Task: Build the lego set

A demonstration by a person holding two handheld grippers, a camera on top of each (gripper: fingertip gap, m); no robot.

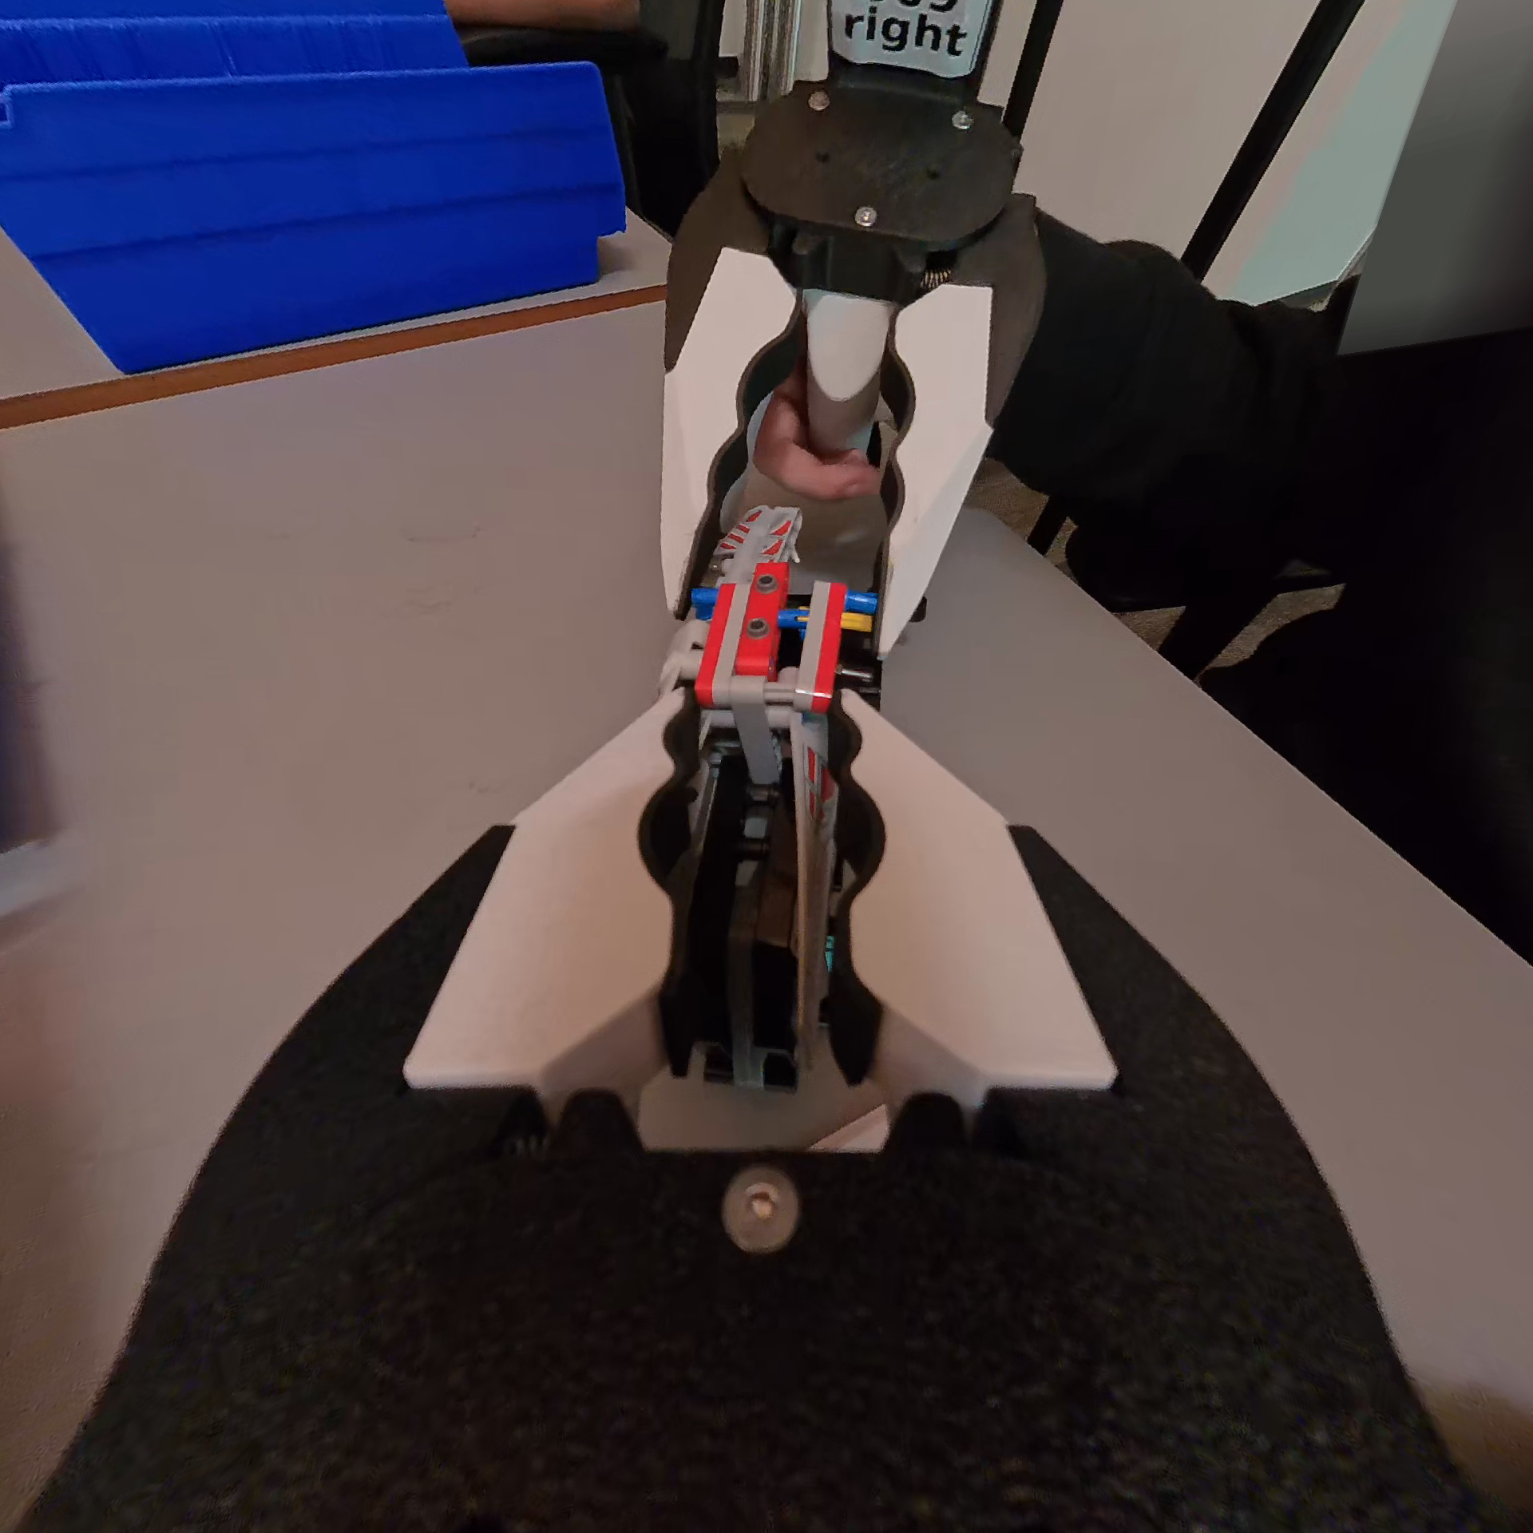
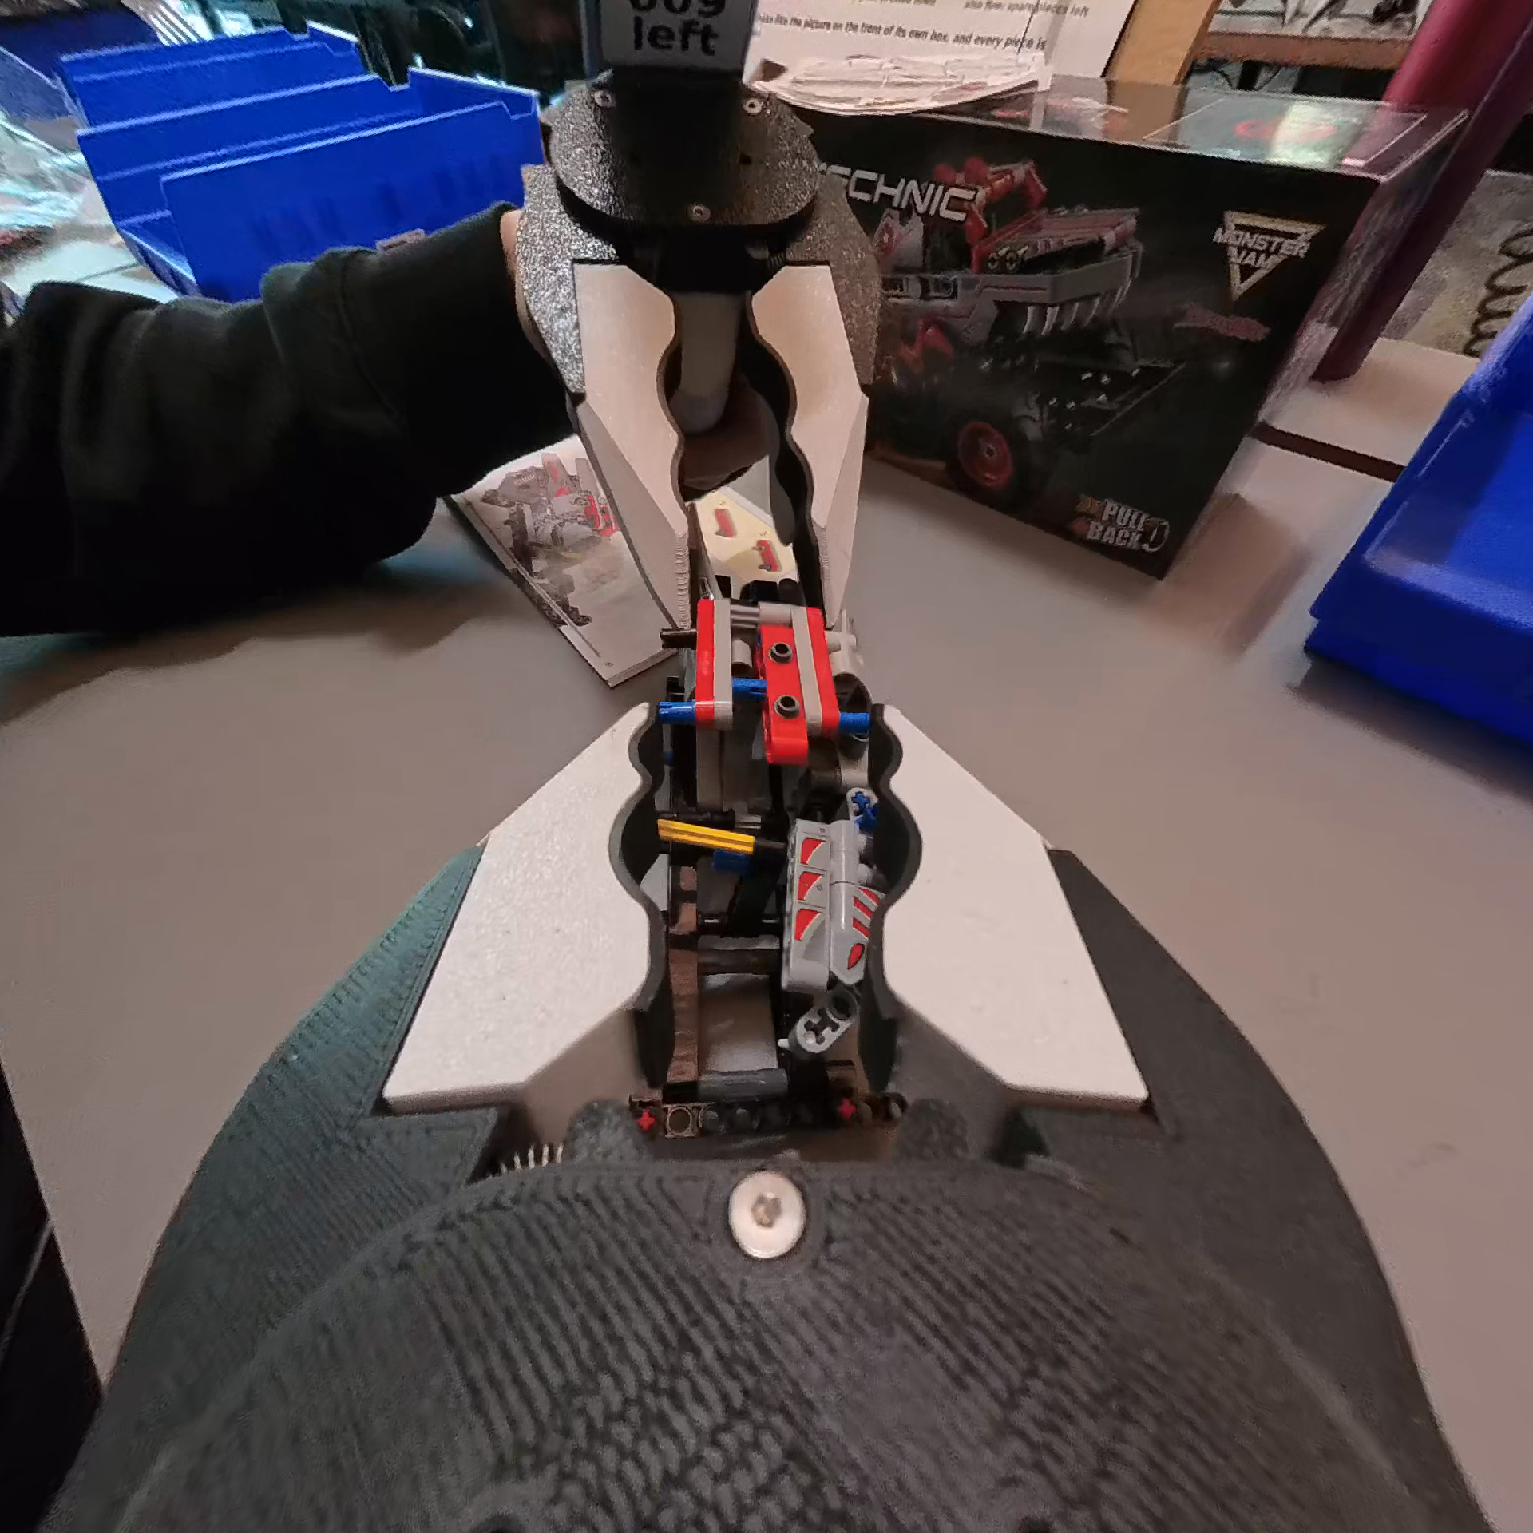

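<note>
A partly built lego model point(image 1: 759, 639) of red, grey and black beams with blue pins and a yellow axle is held above the grey table between both grippers. My left gripper point(image 1: 767, 722) is shut on its near end, with the model running back between the fingers. My right gripper point(image 1: 788, 618) comes in from the far side and grips the other end. In the right wrist view my right gripper point(image 2: 763, 722) is shut on the model point(image 2: 788, 688), with a grey and red striped panel point(image 2: 829, 904) inside the jaws. The left gripper point(image 2: 759, 622) faces it.
Blue bins point(image 1: 315, 191) stand at the back left of the table point(image 1: 332, 664), whose edge runs down the right. The right wrist view shows blue bins point(image 2: 315, 166), another blue bin point(image 2: 1443, 564) at right, the set's box point(image 2: 1078, 332), an instruction booklet point(image 2: 564, 547) and a dark sleeve point(image 2: 249, 415). My left and right fingertips are right by each other.
</note>
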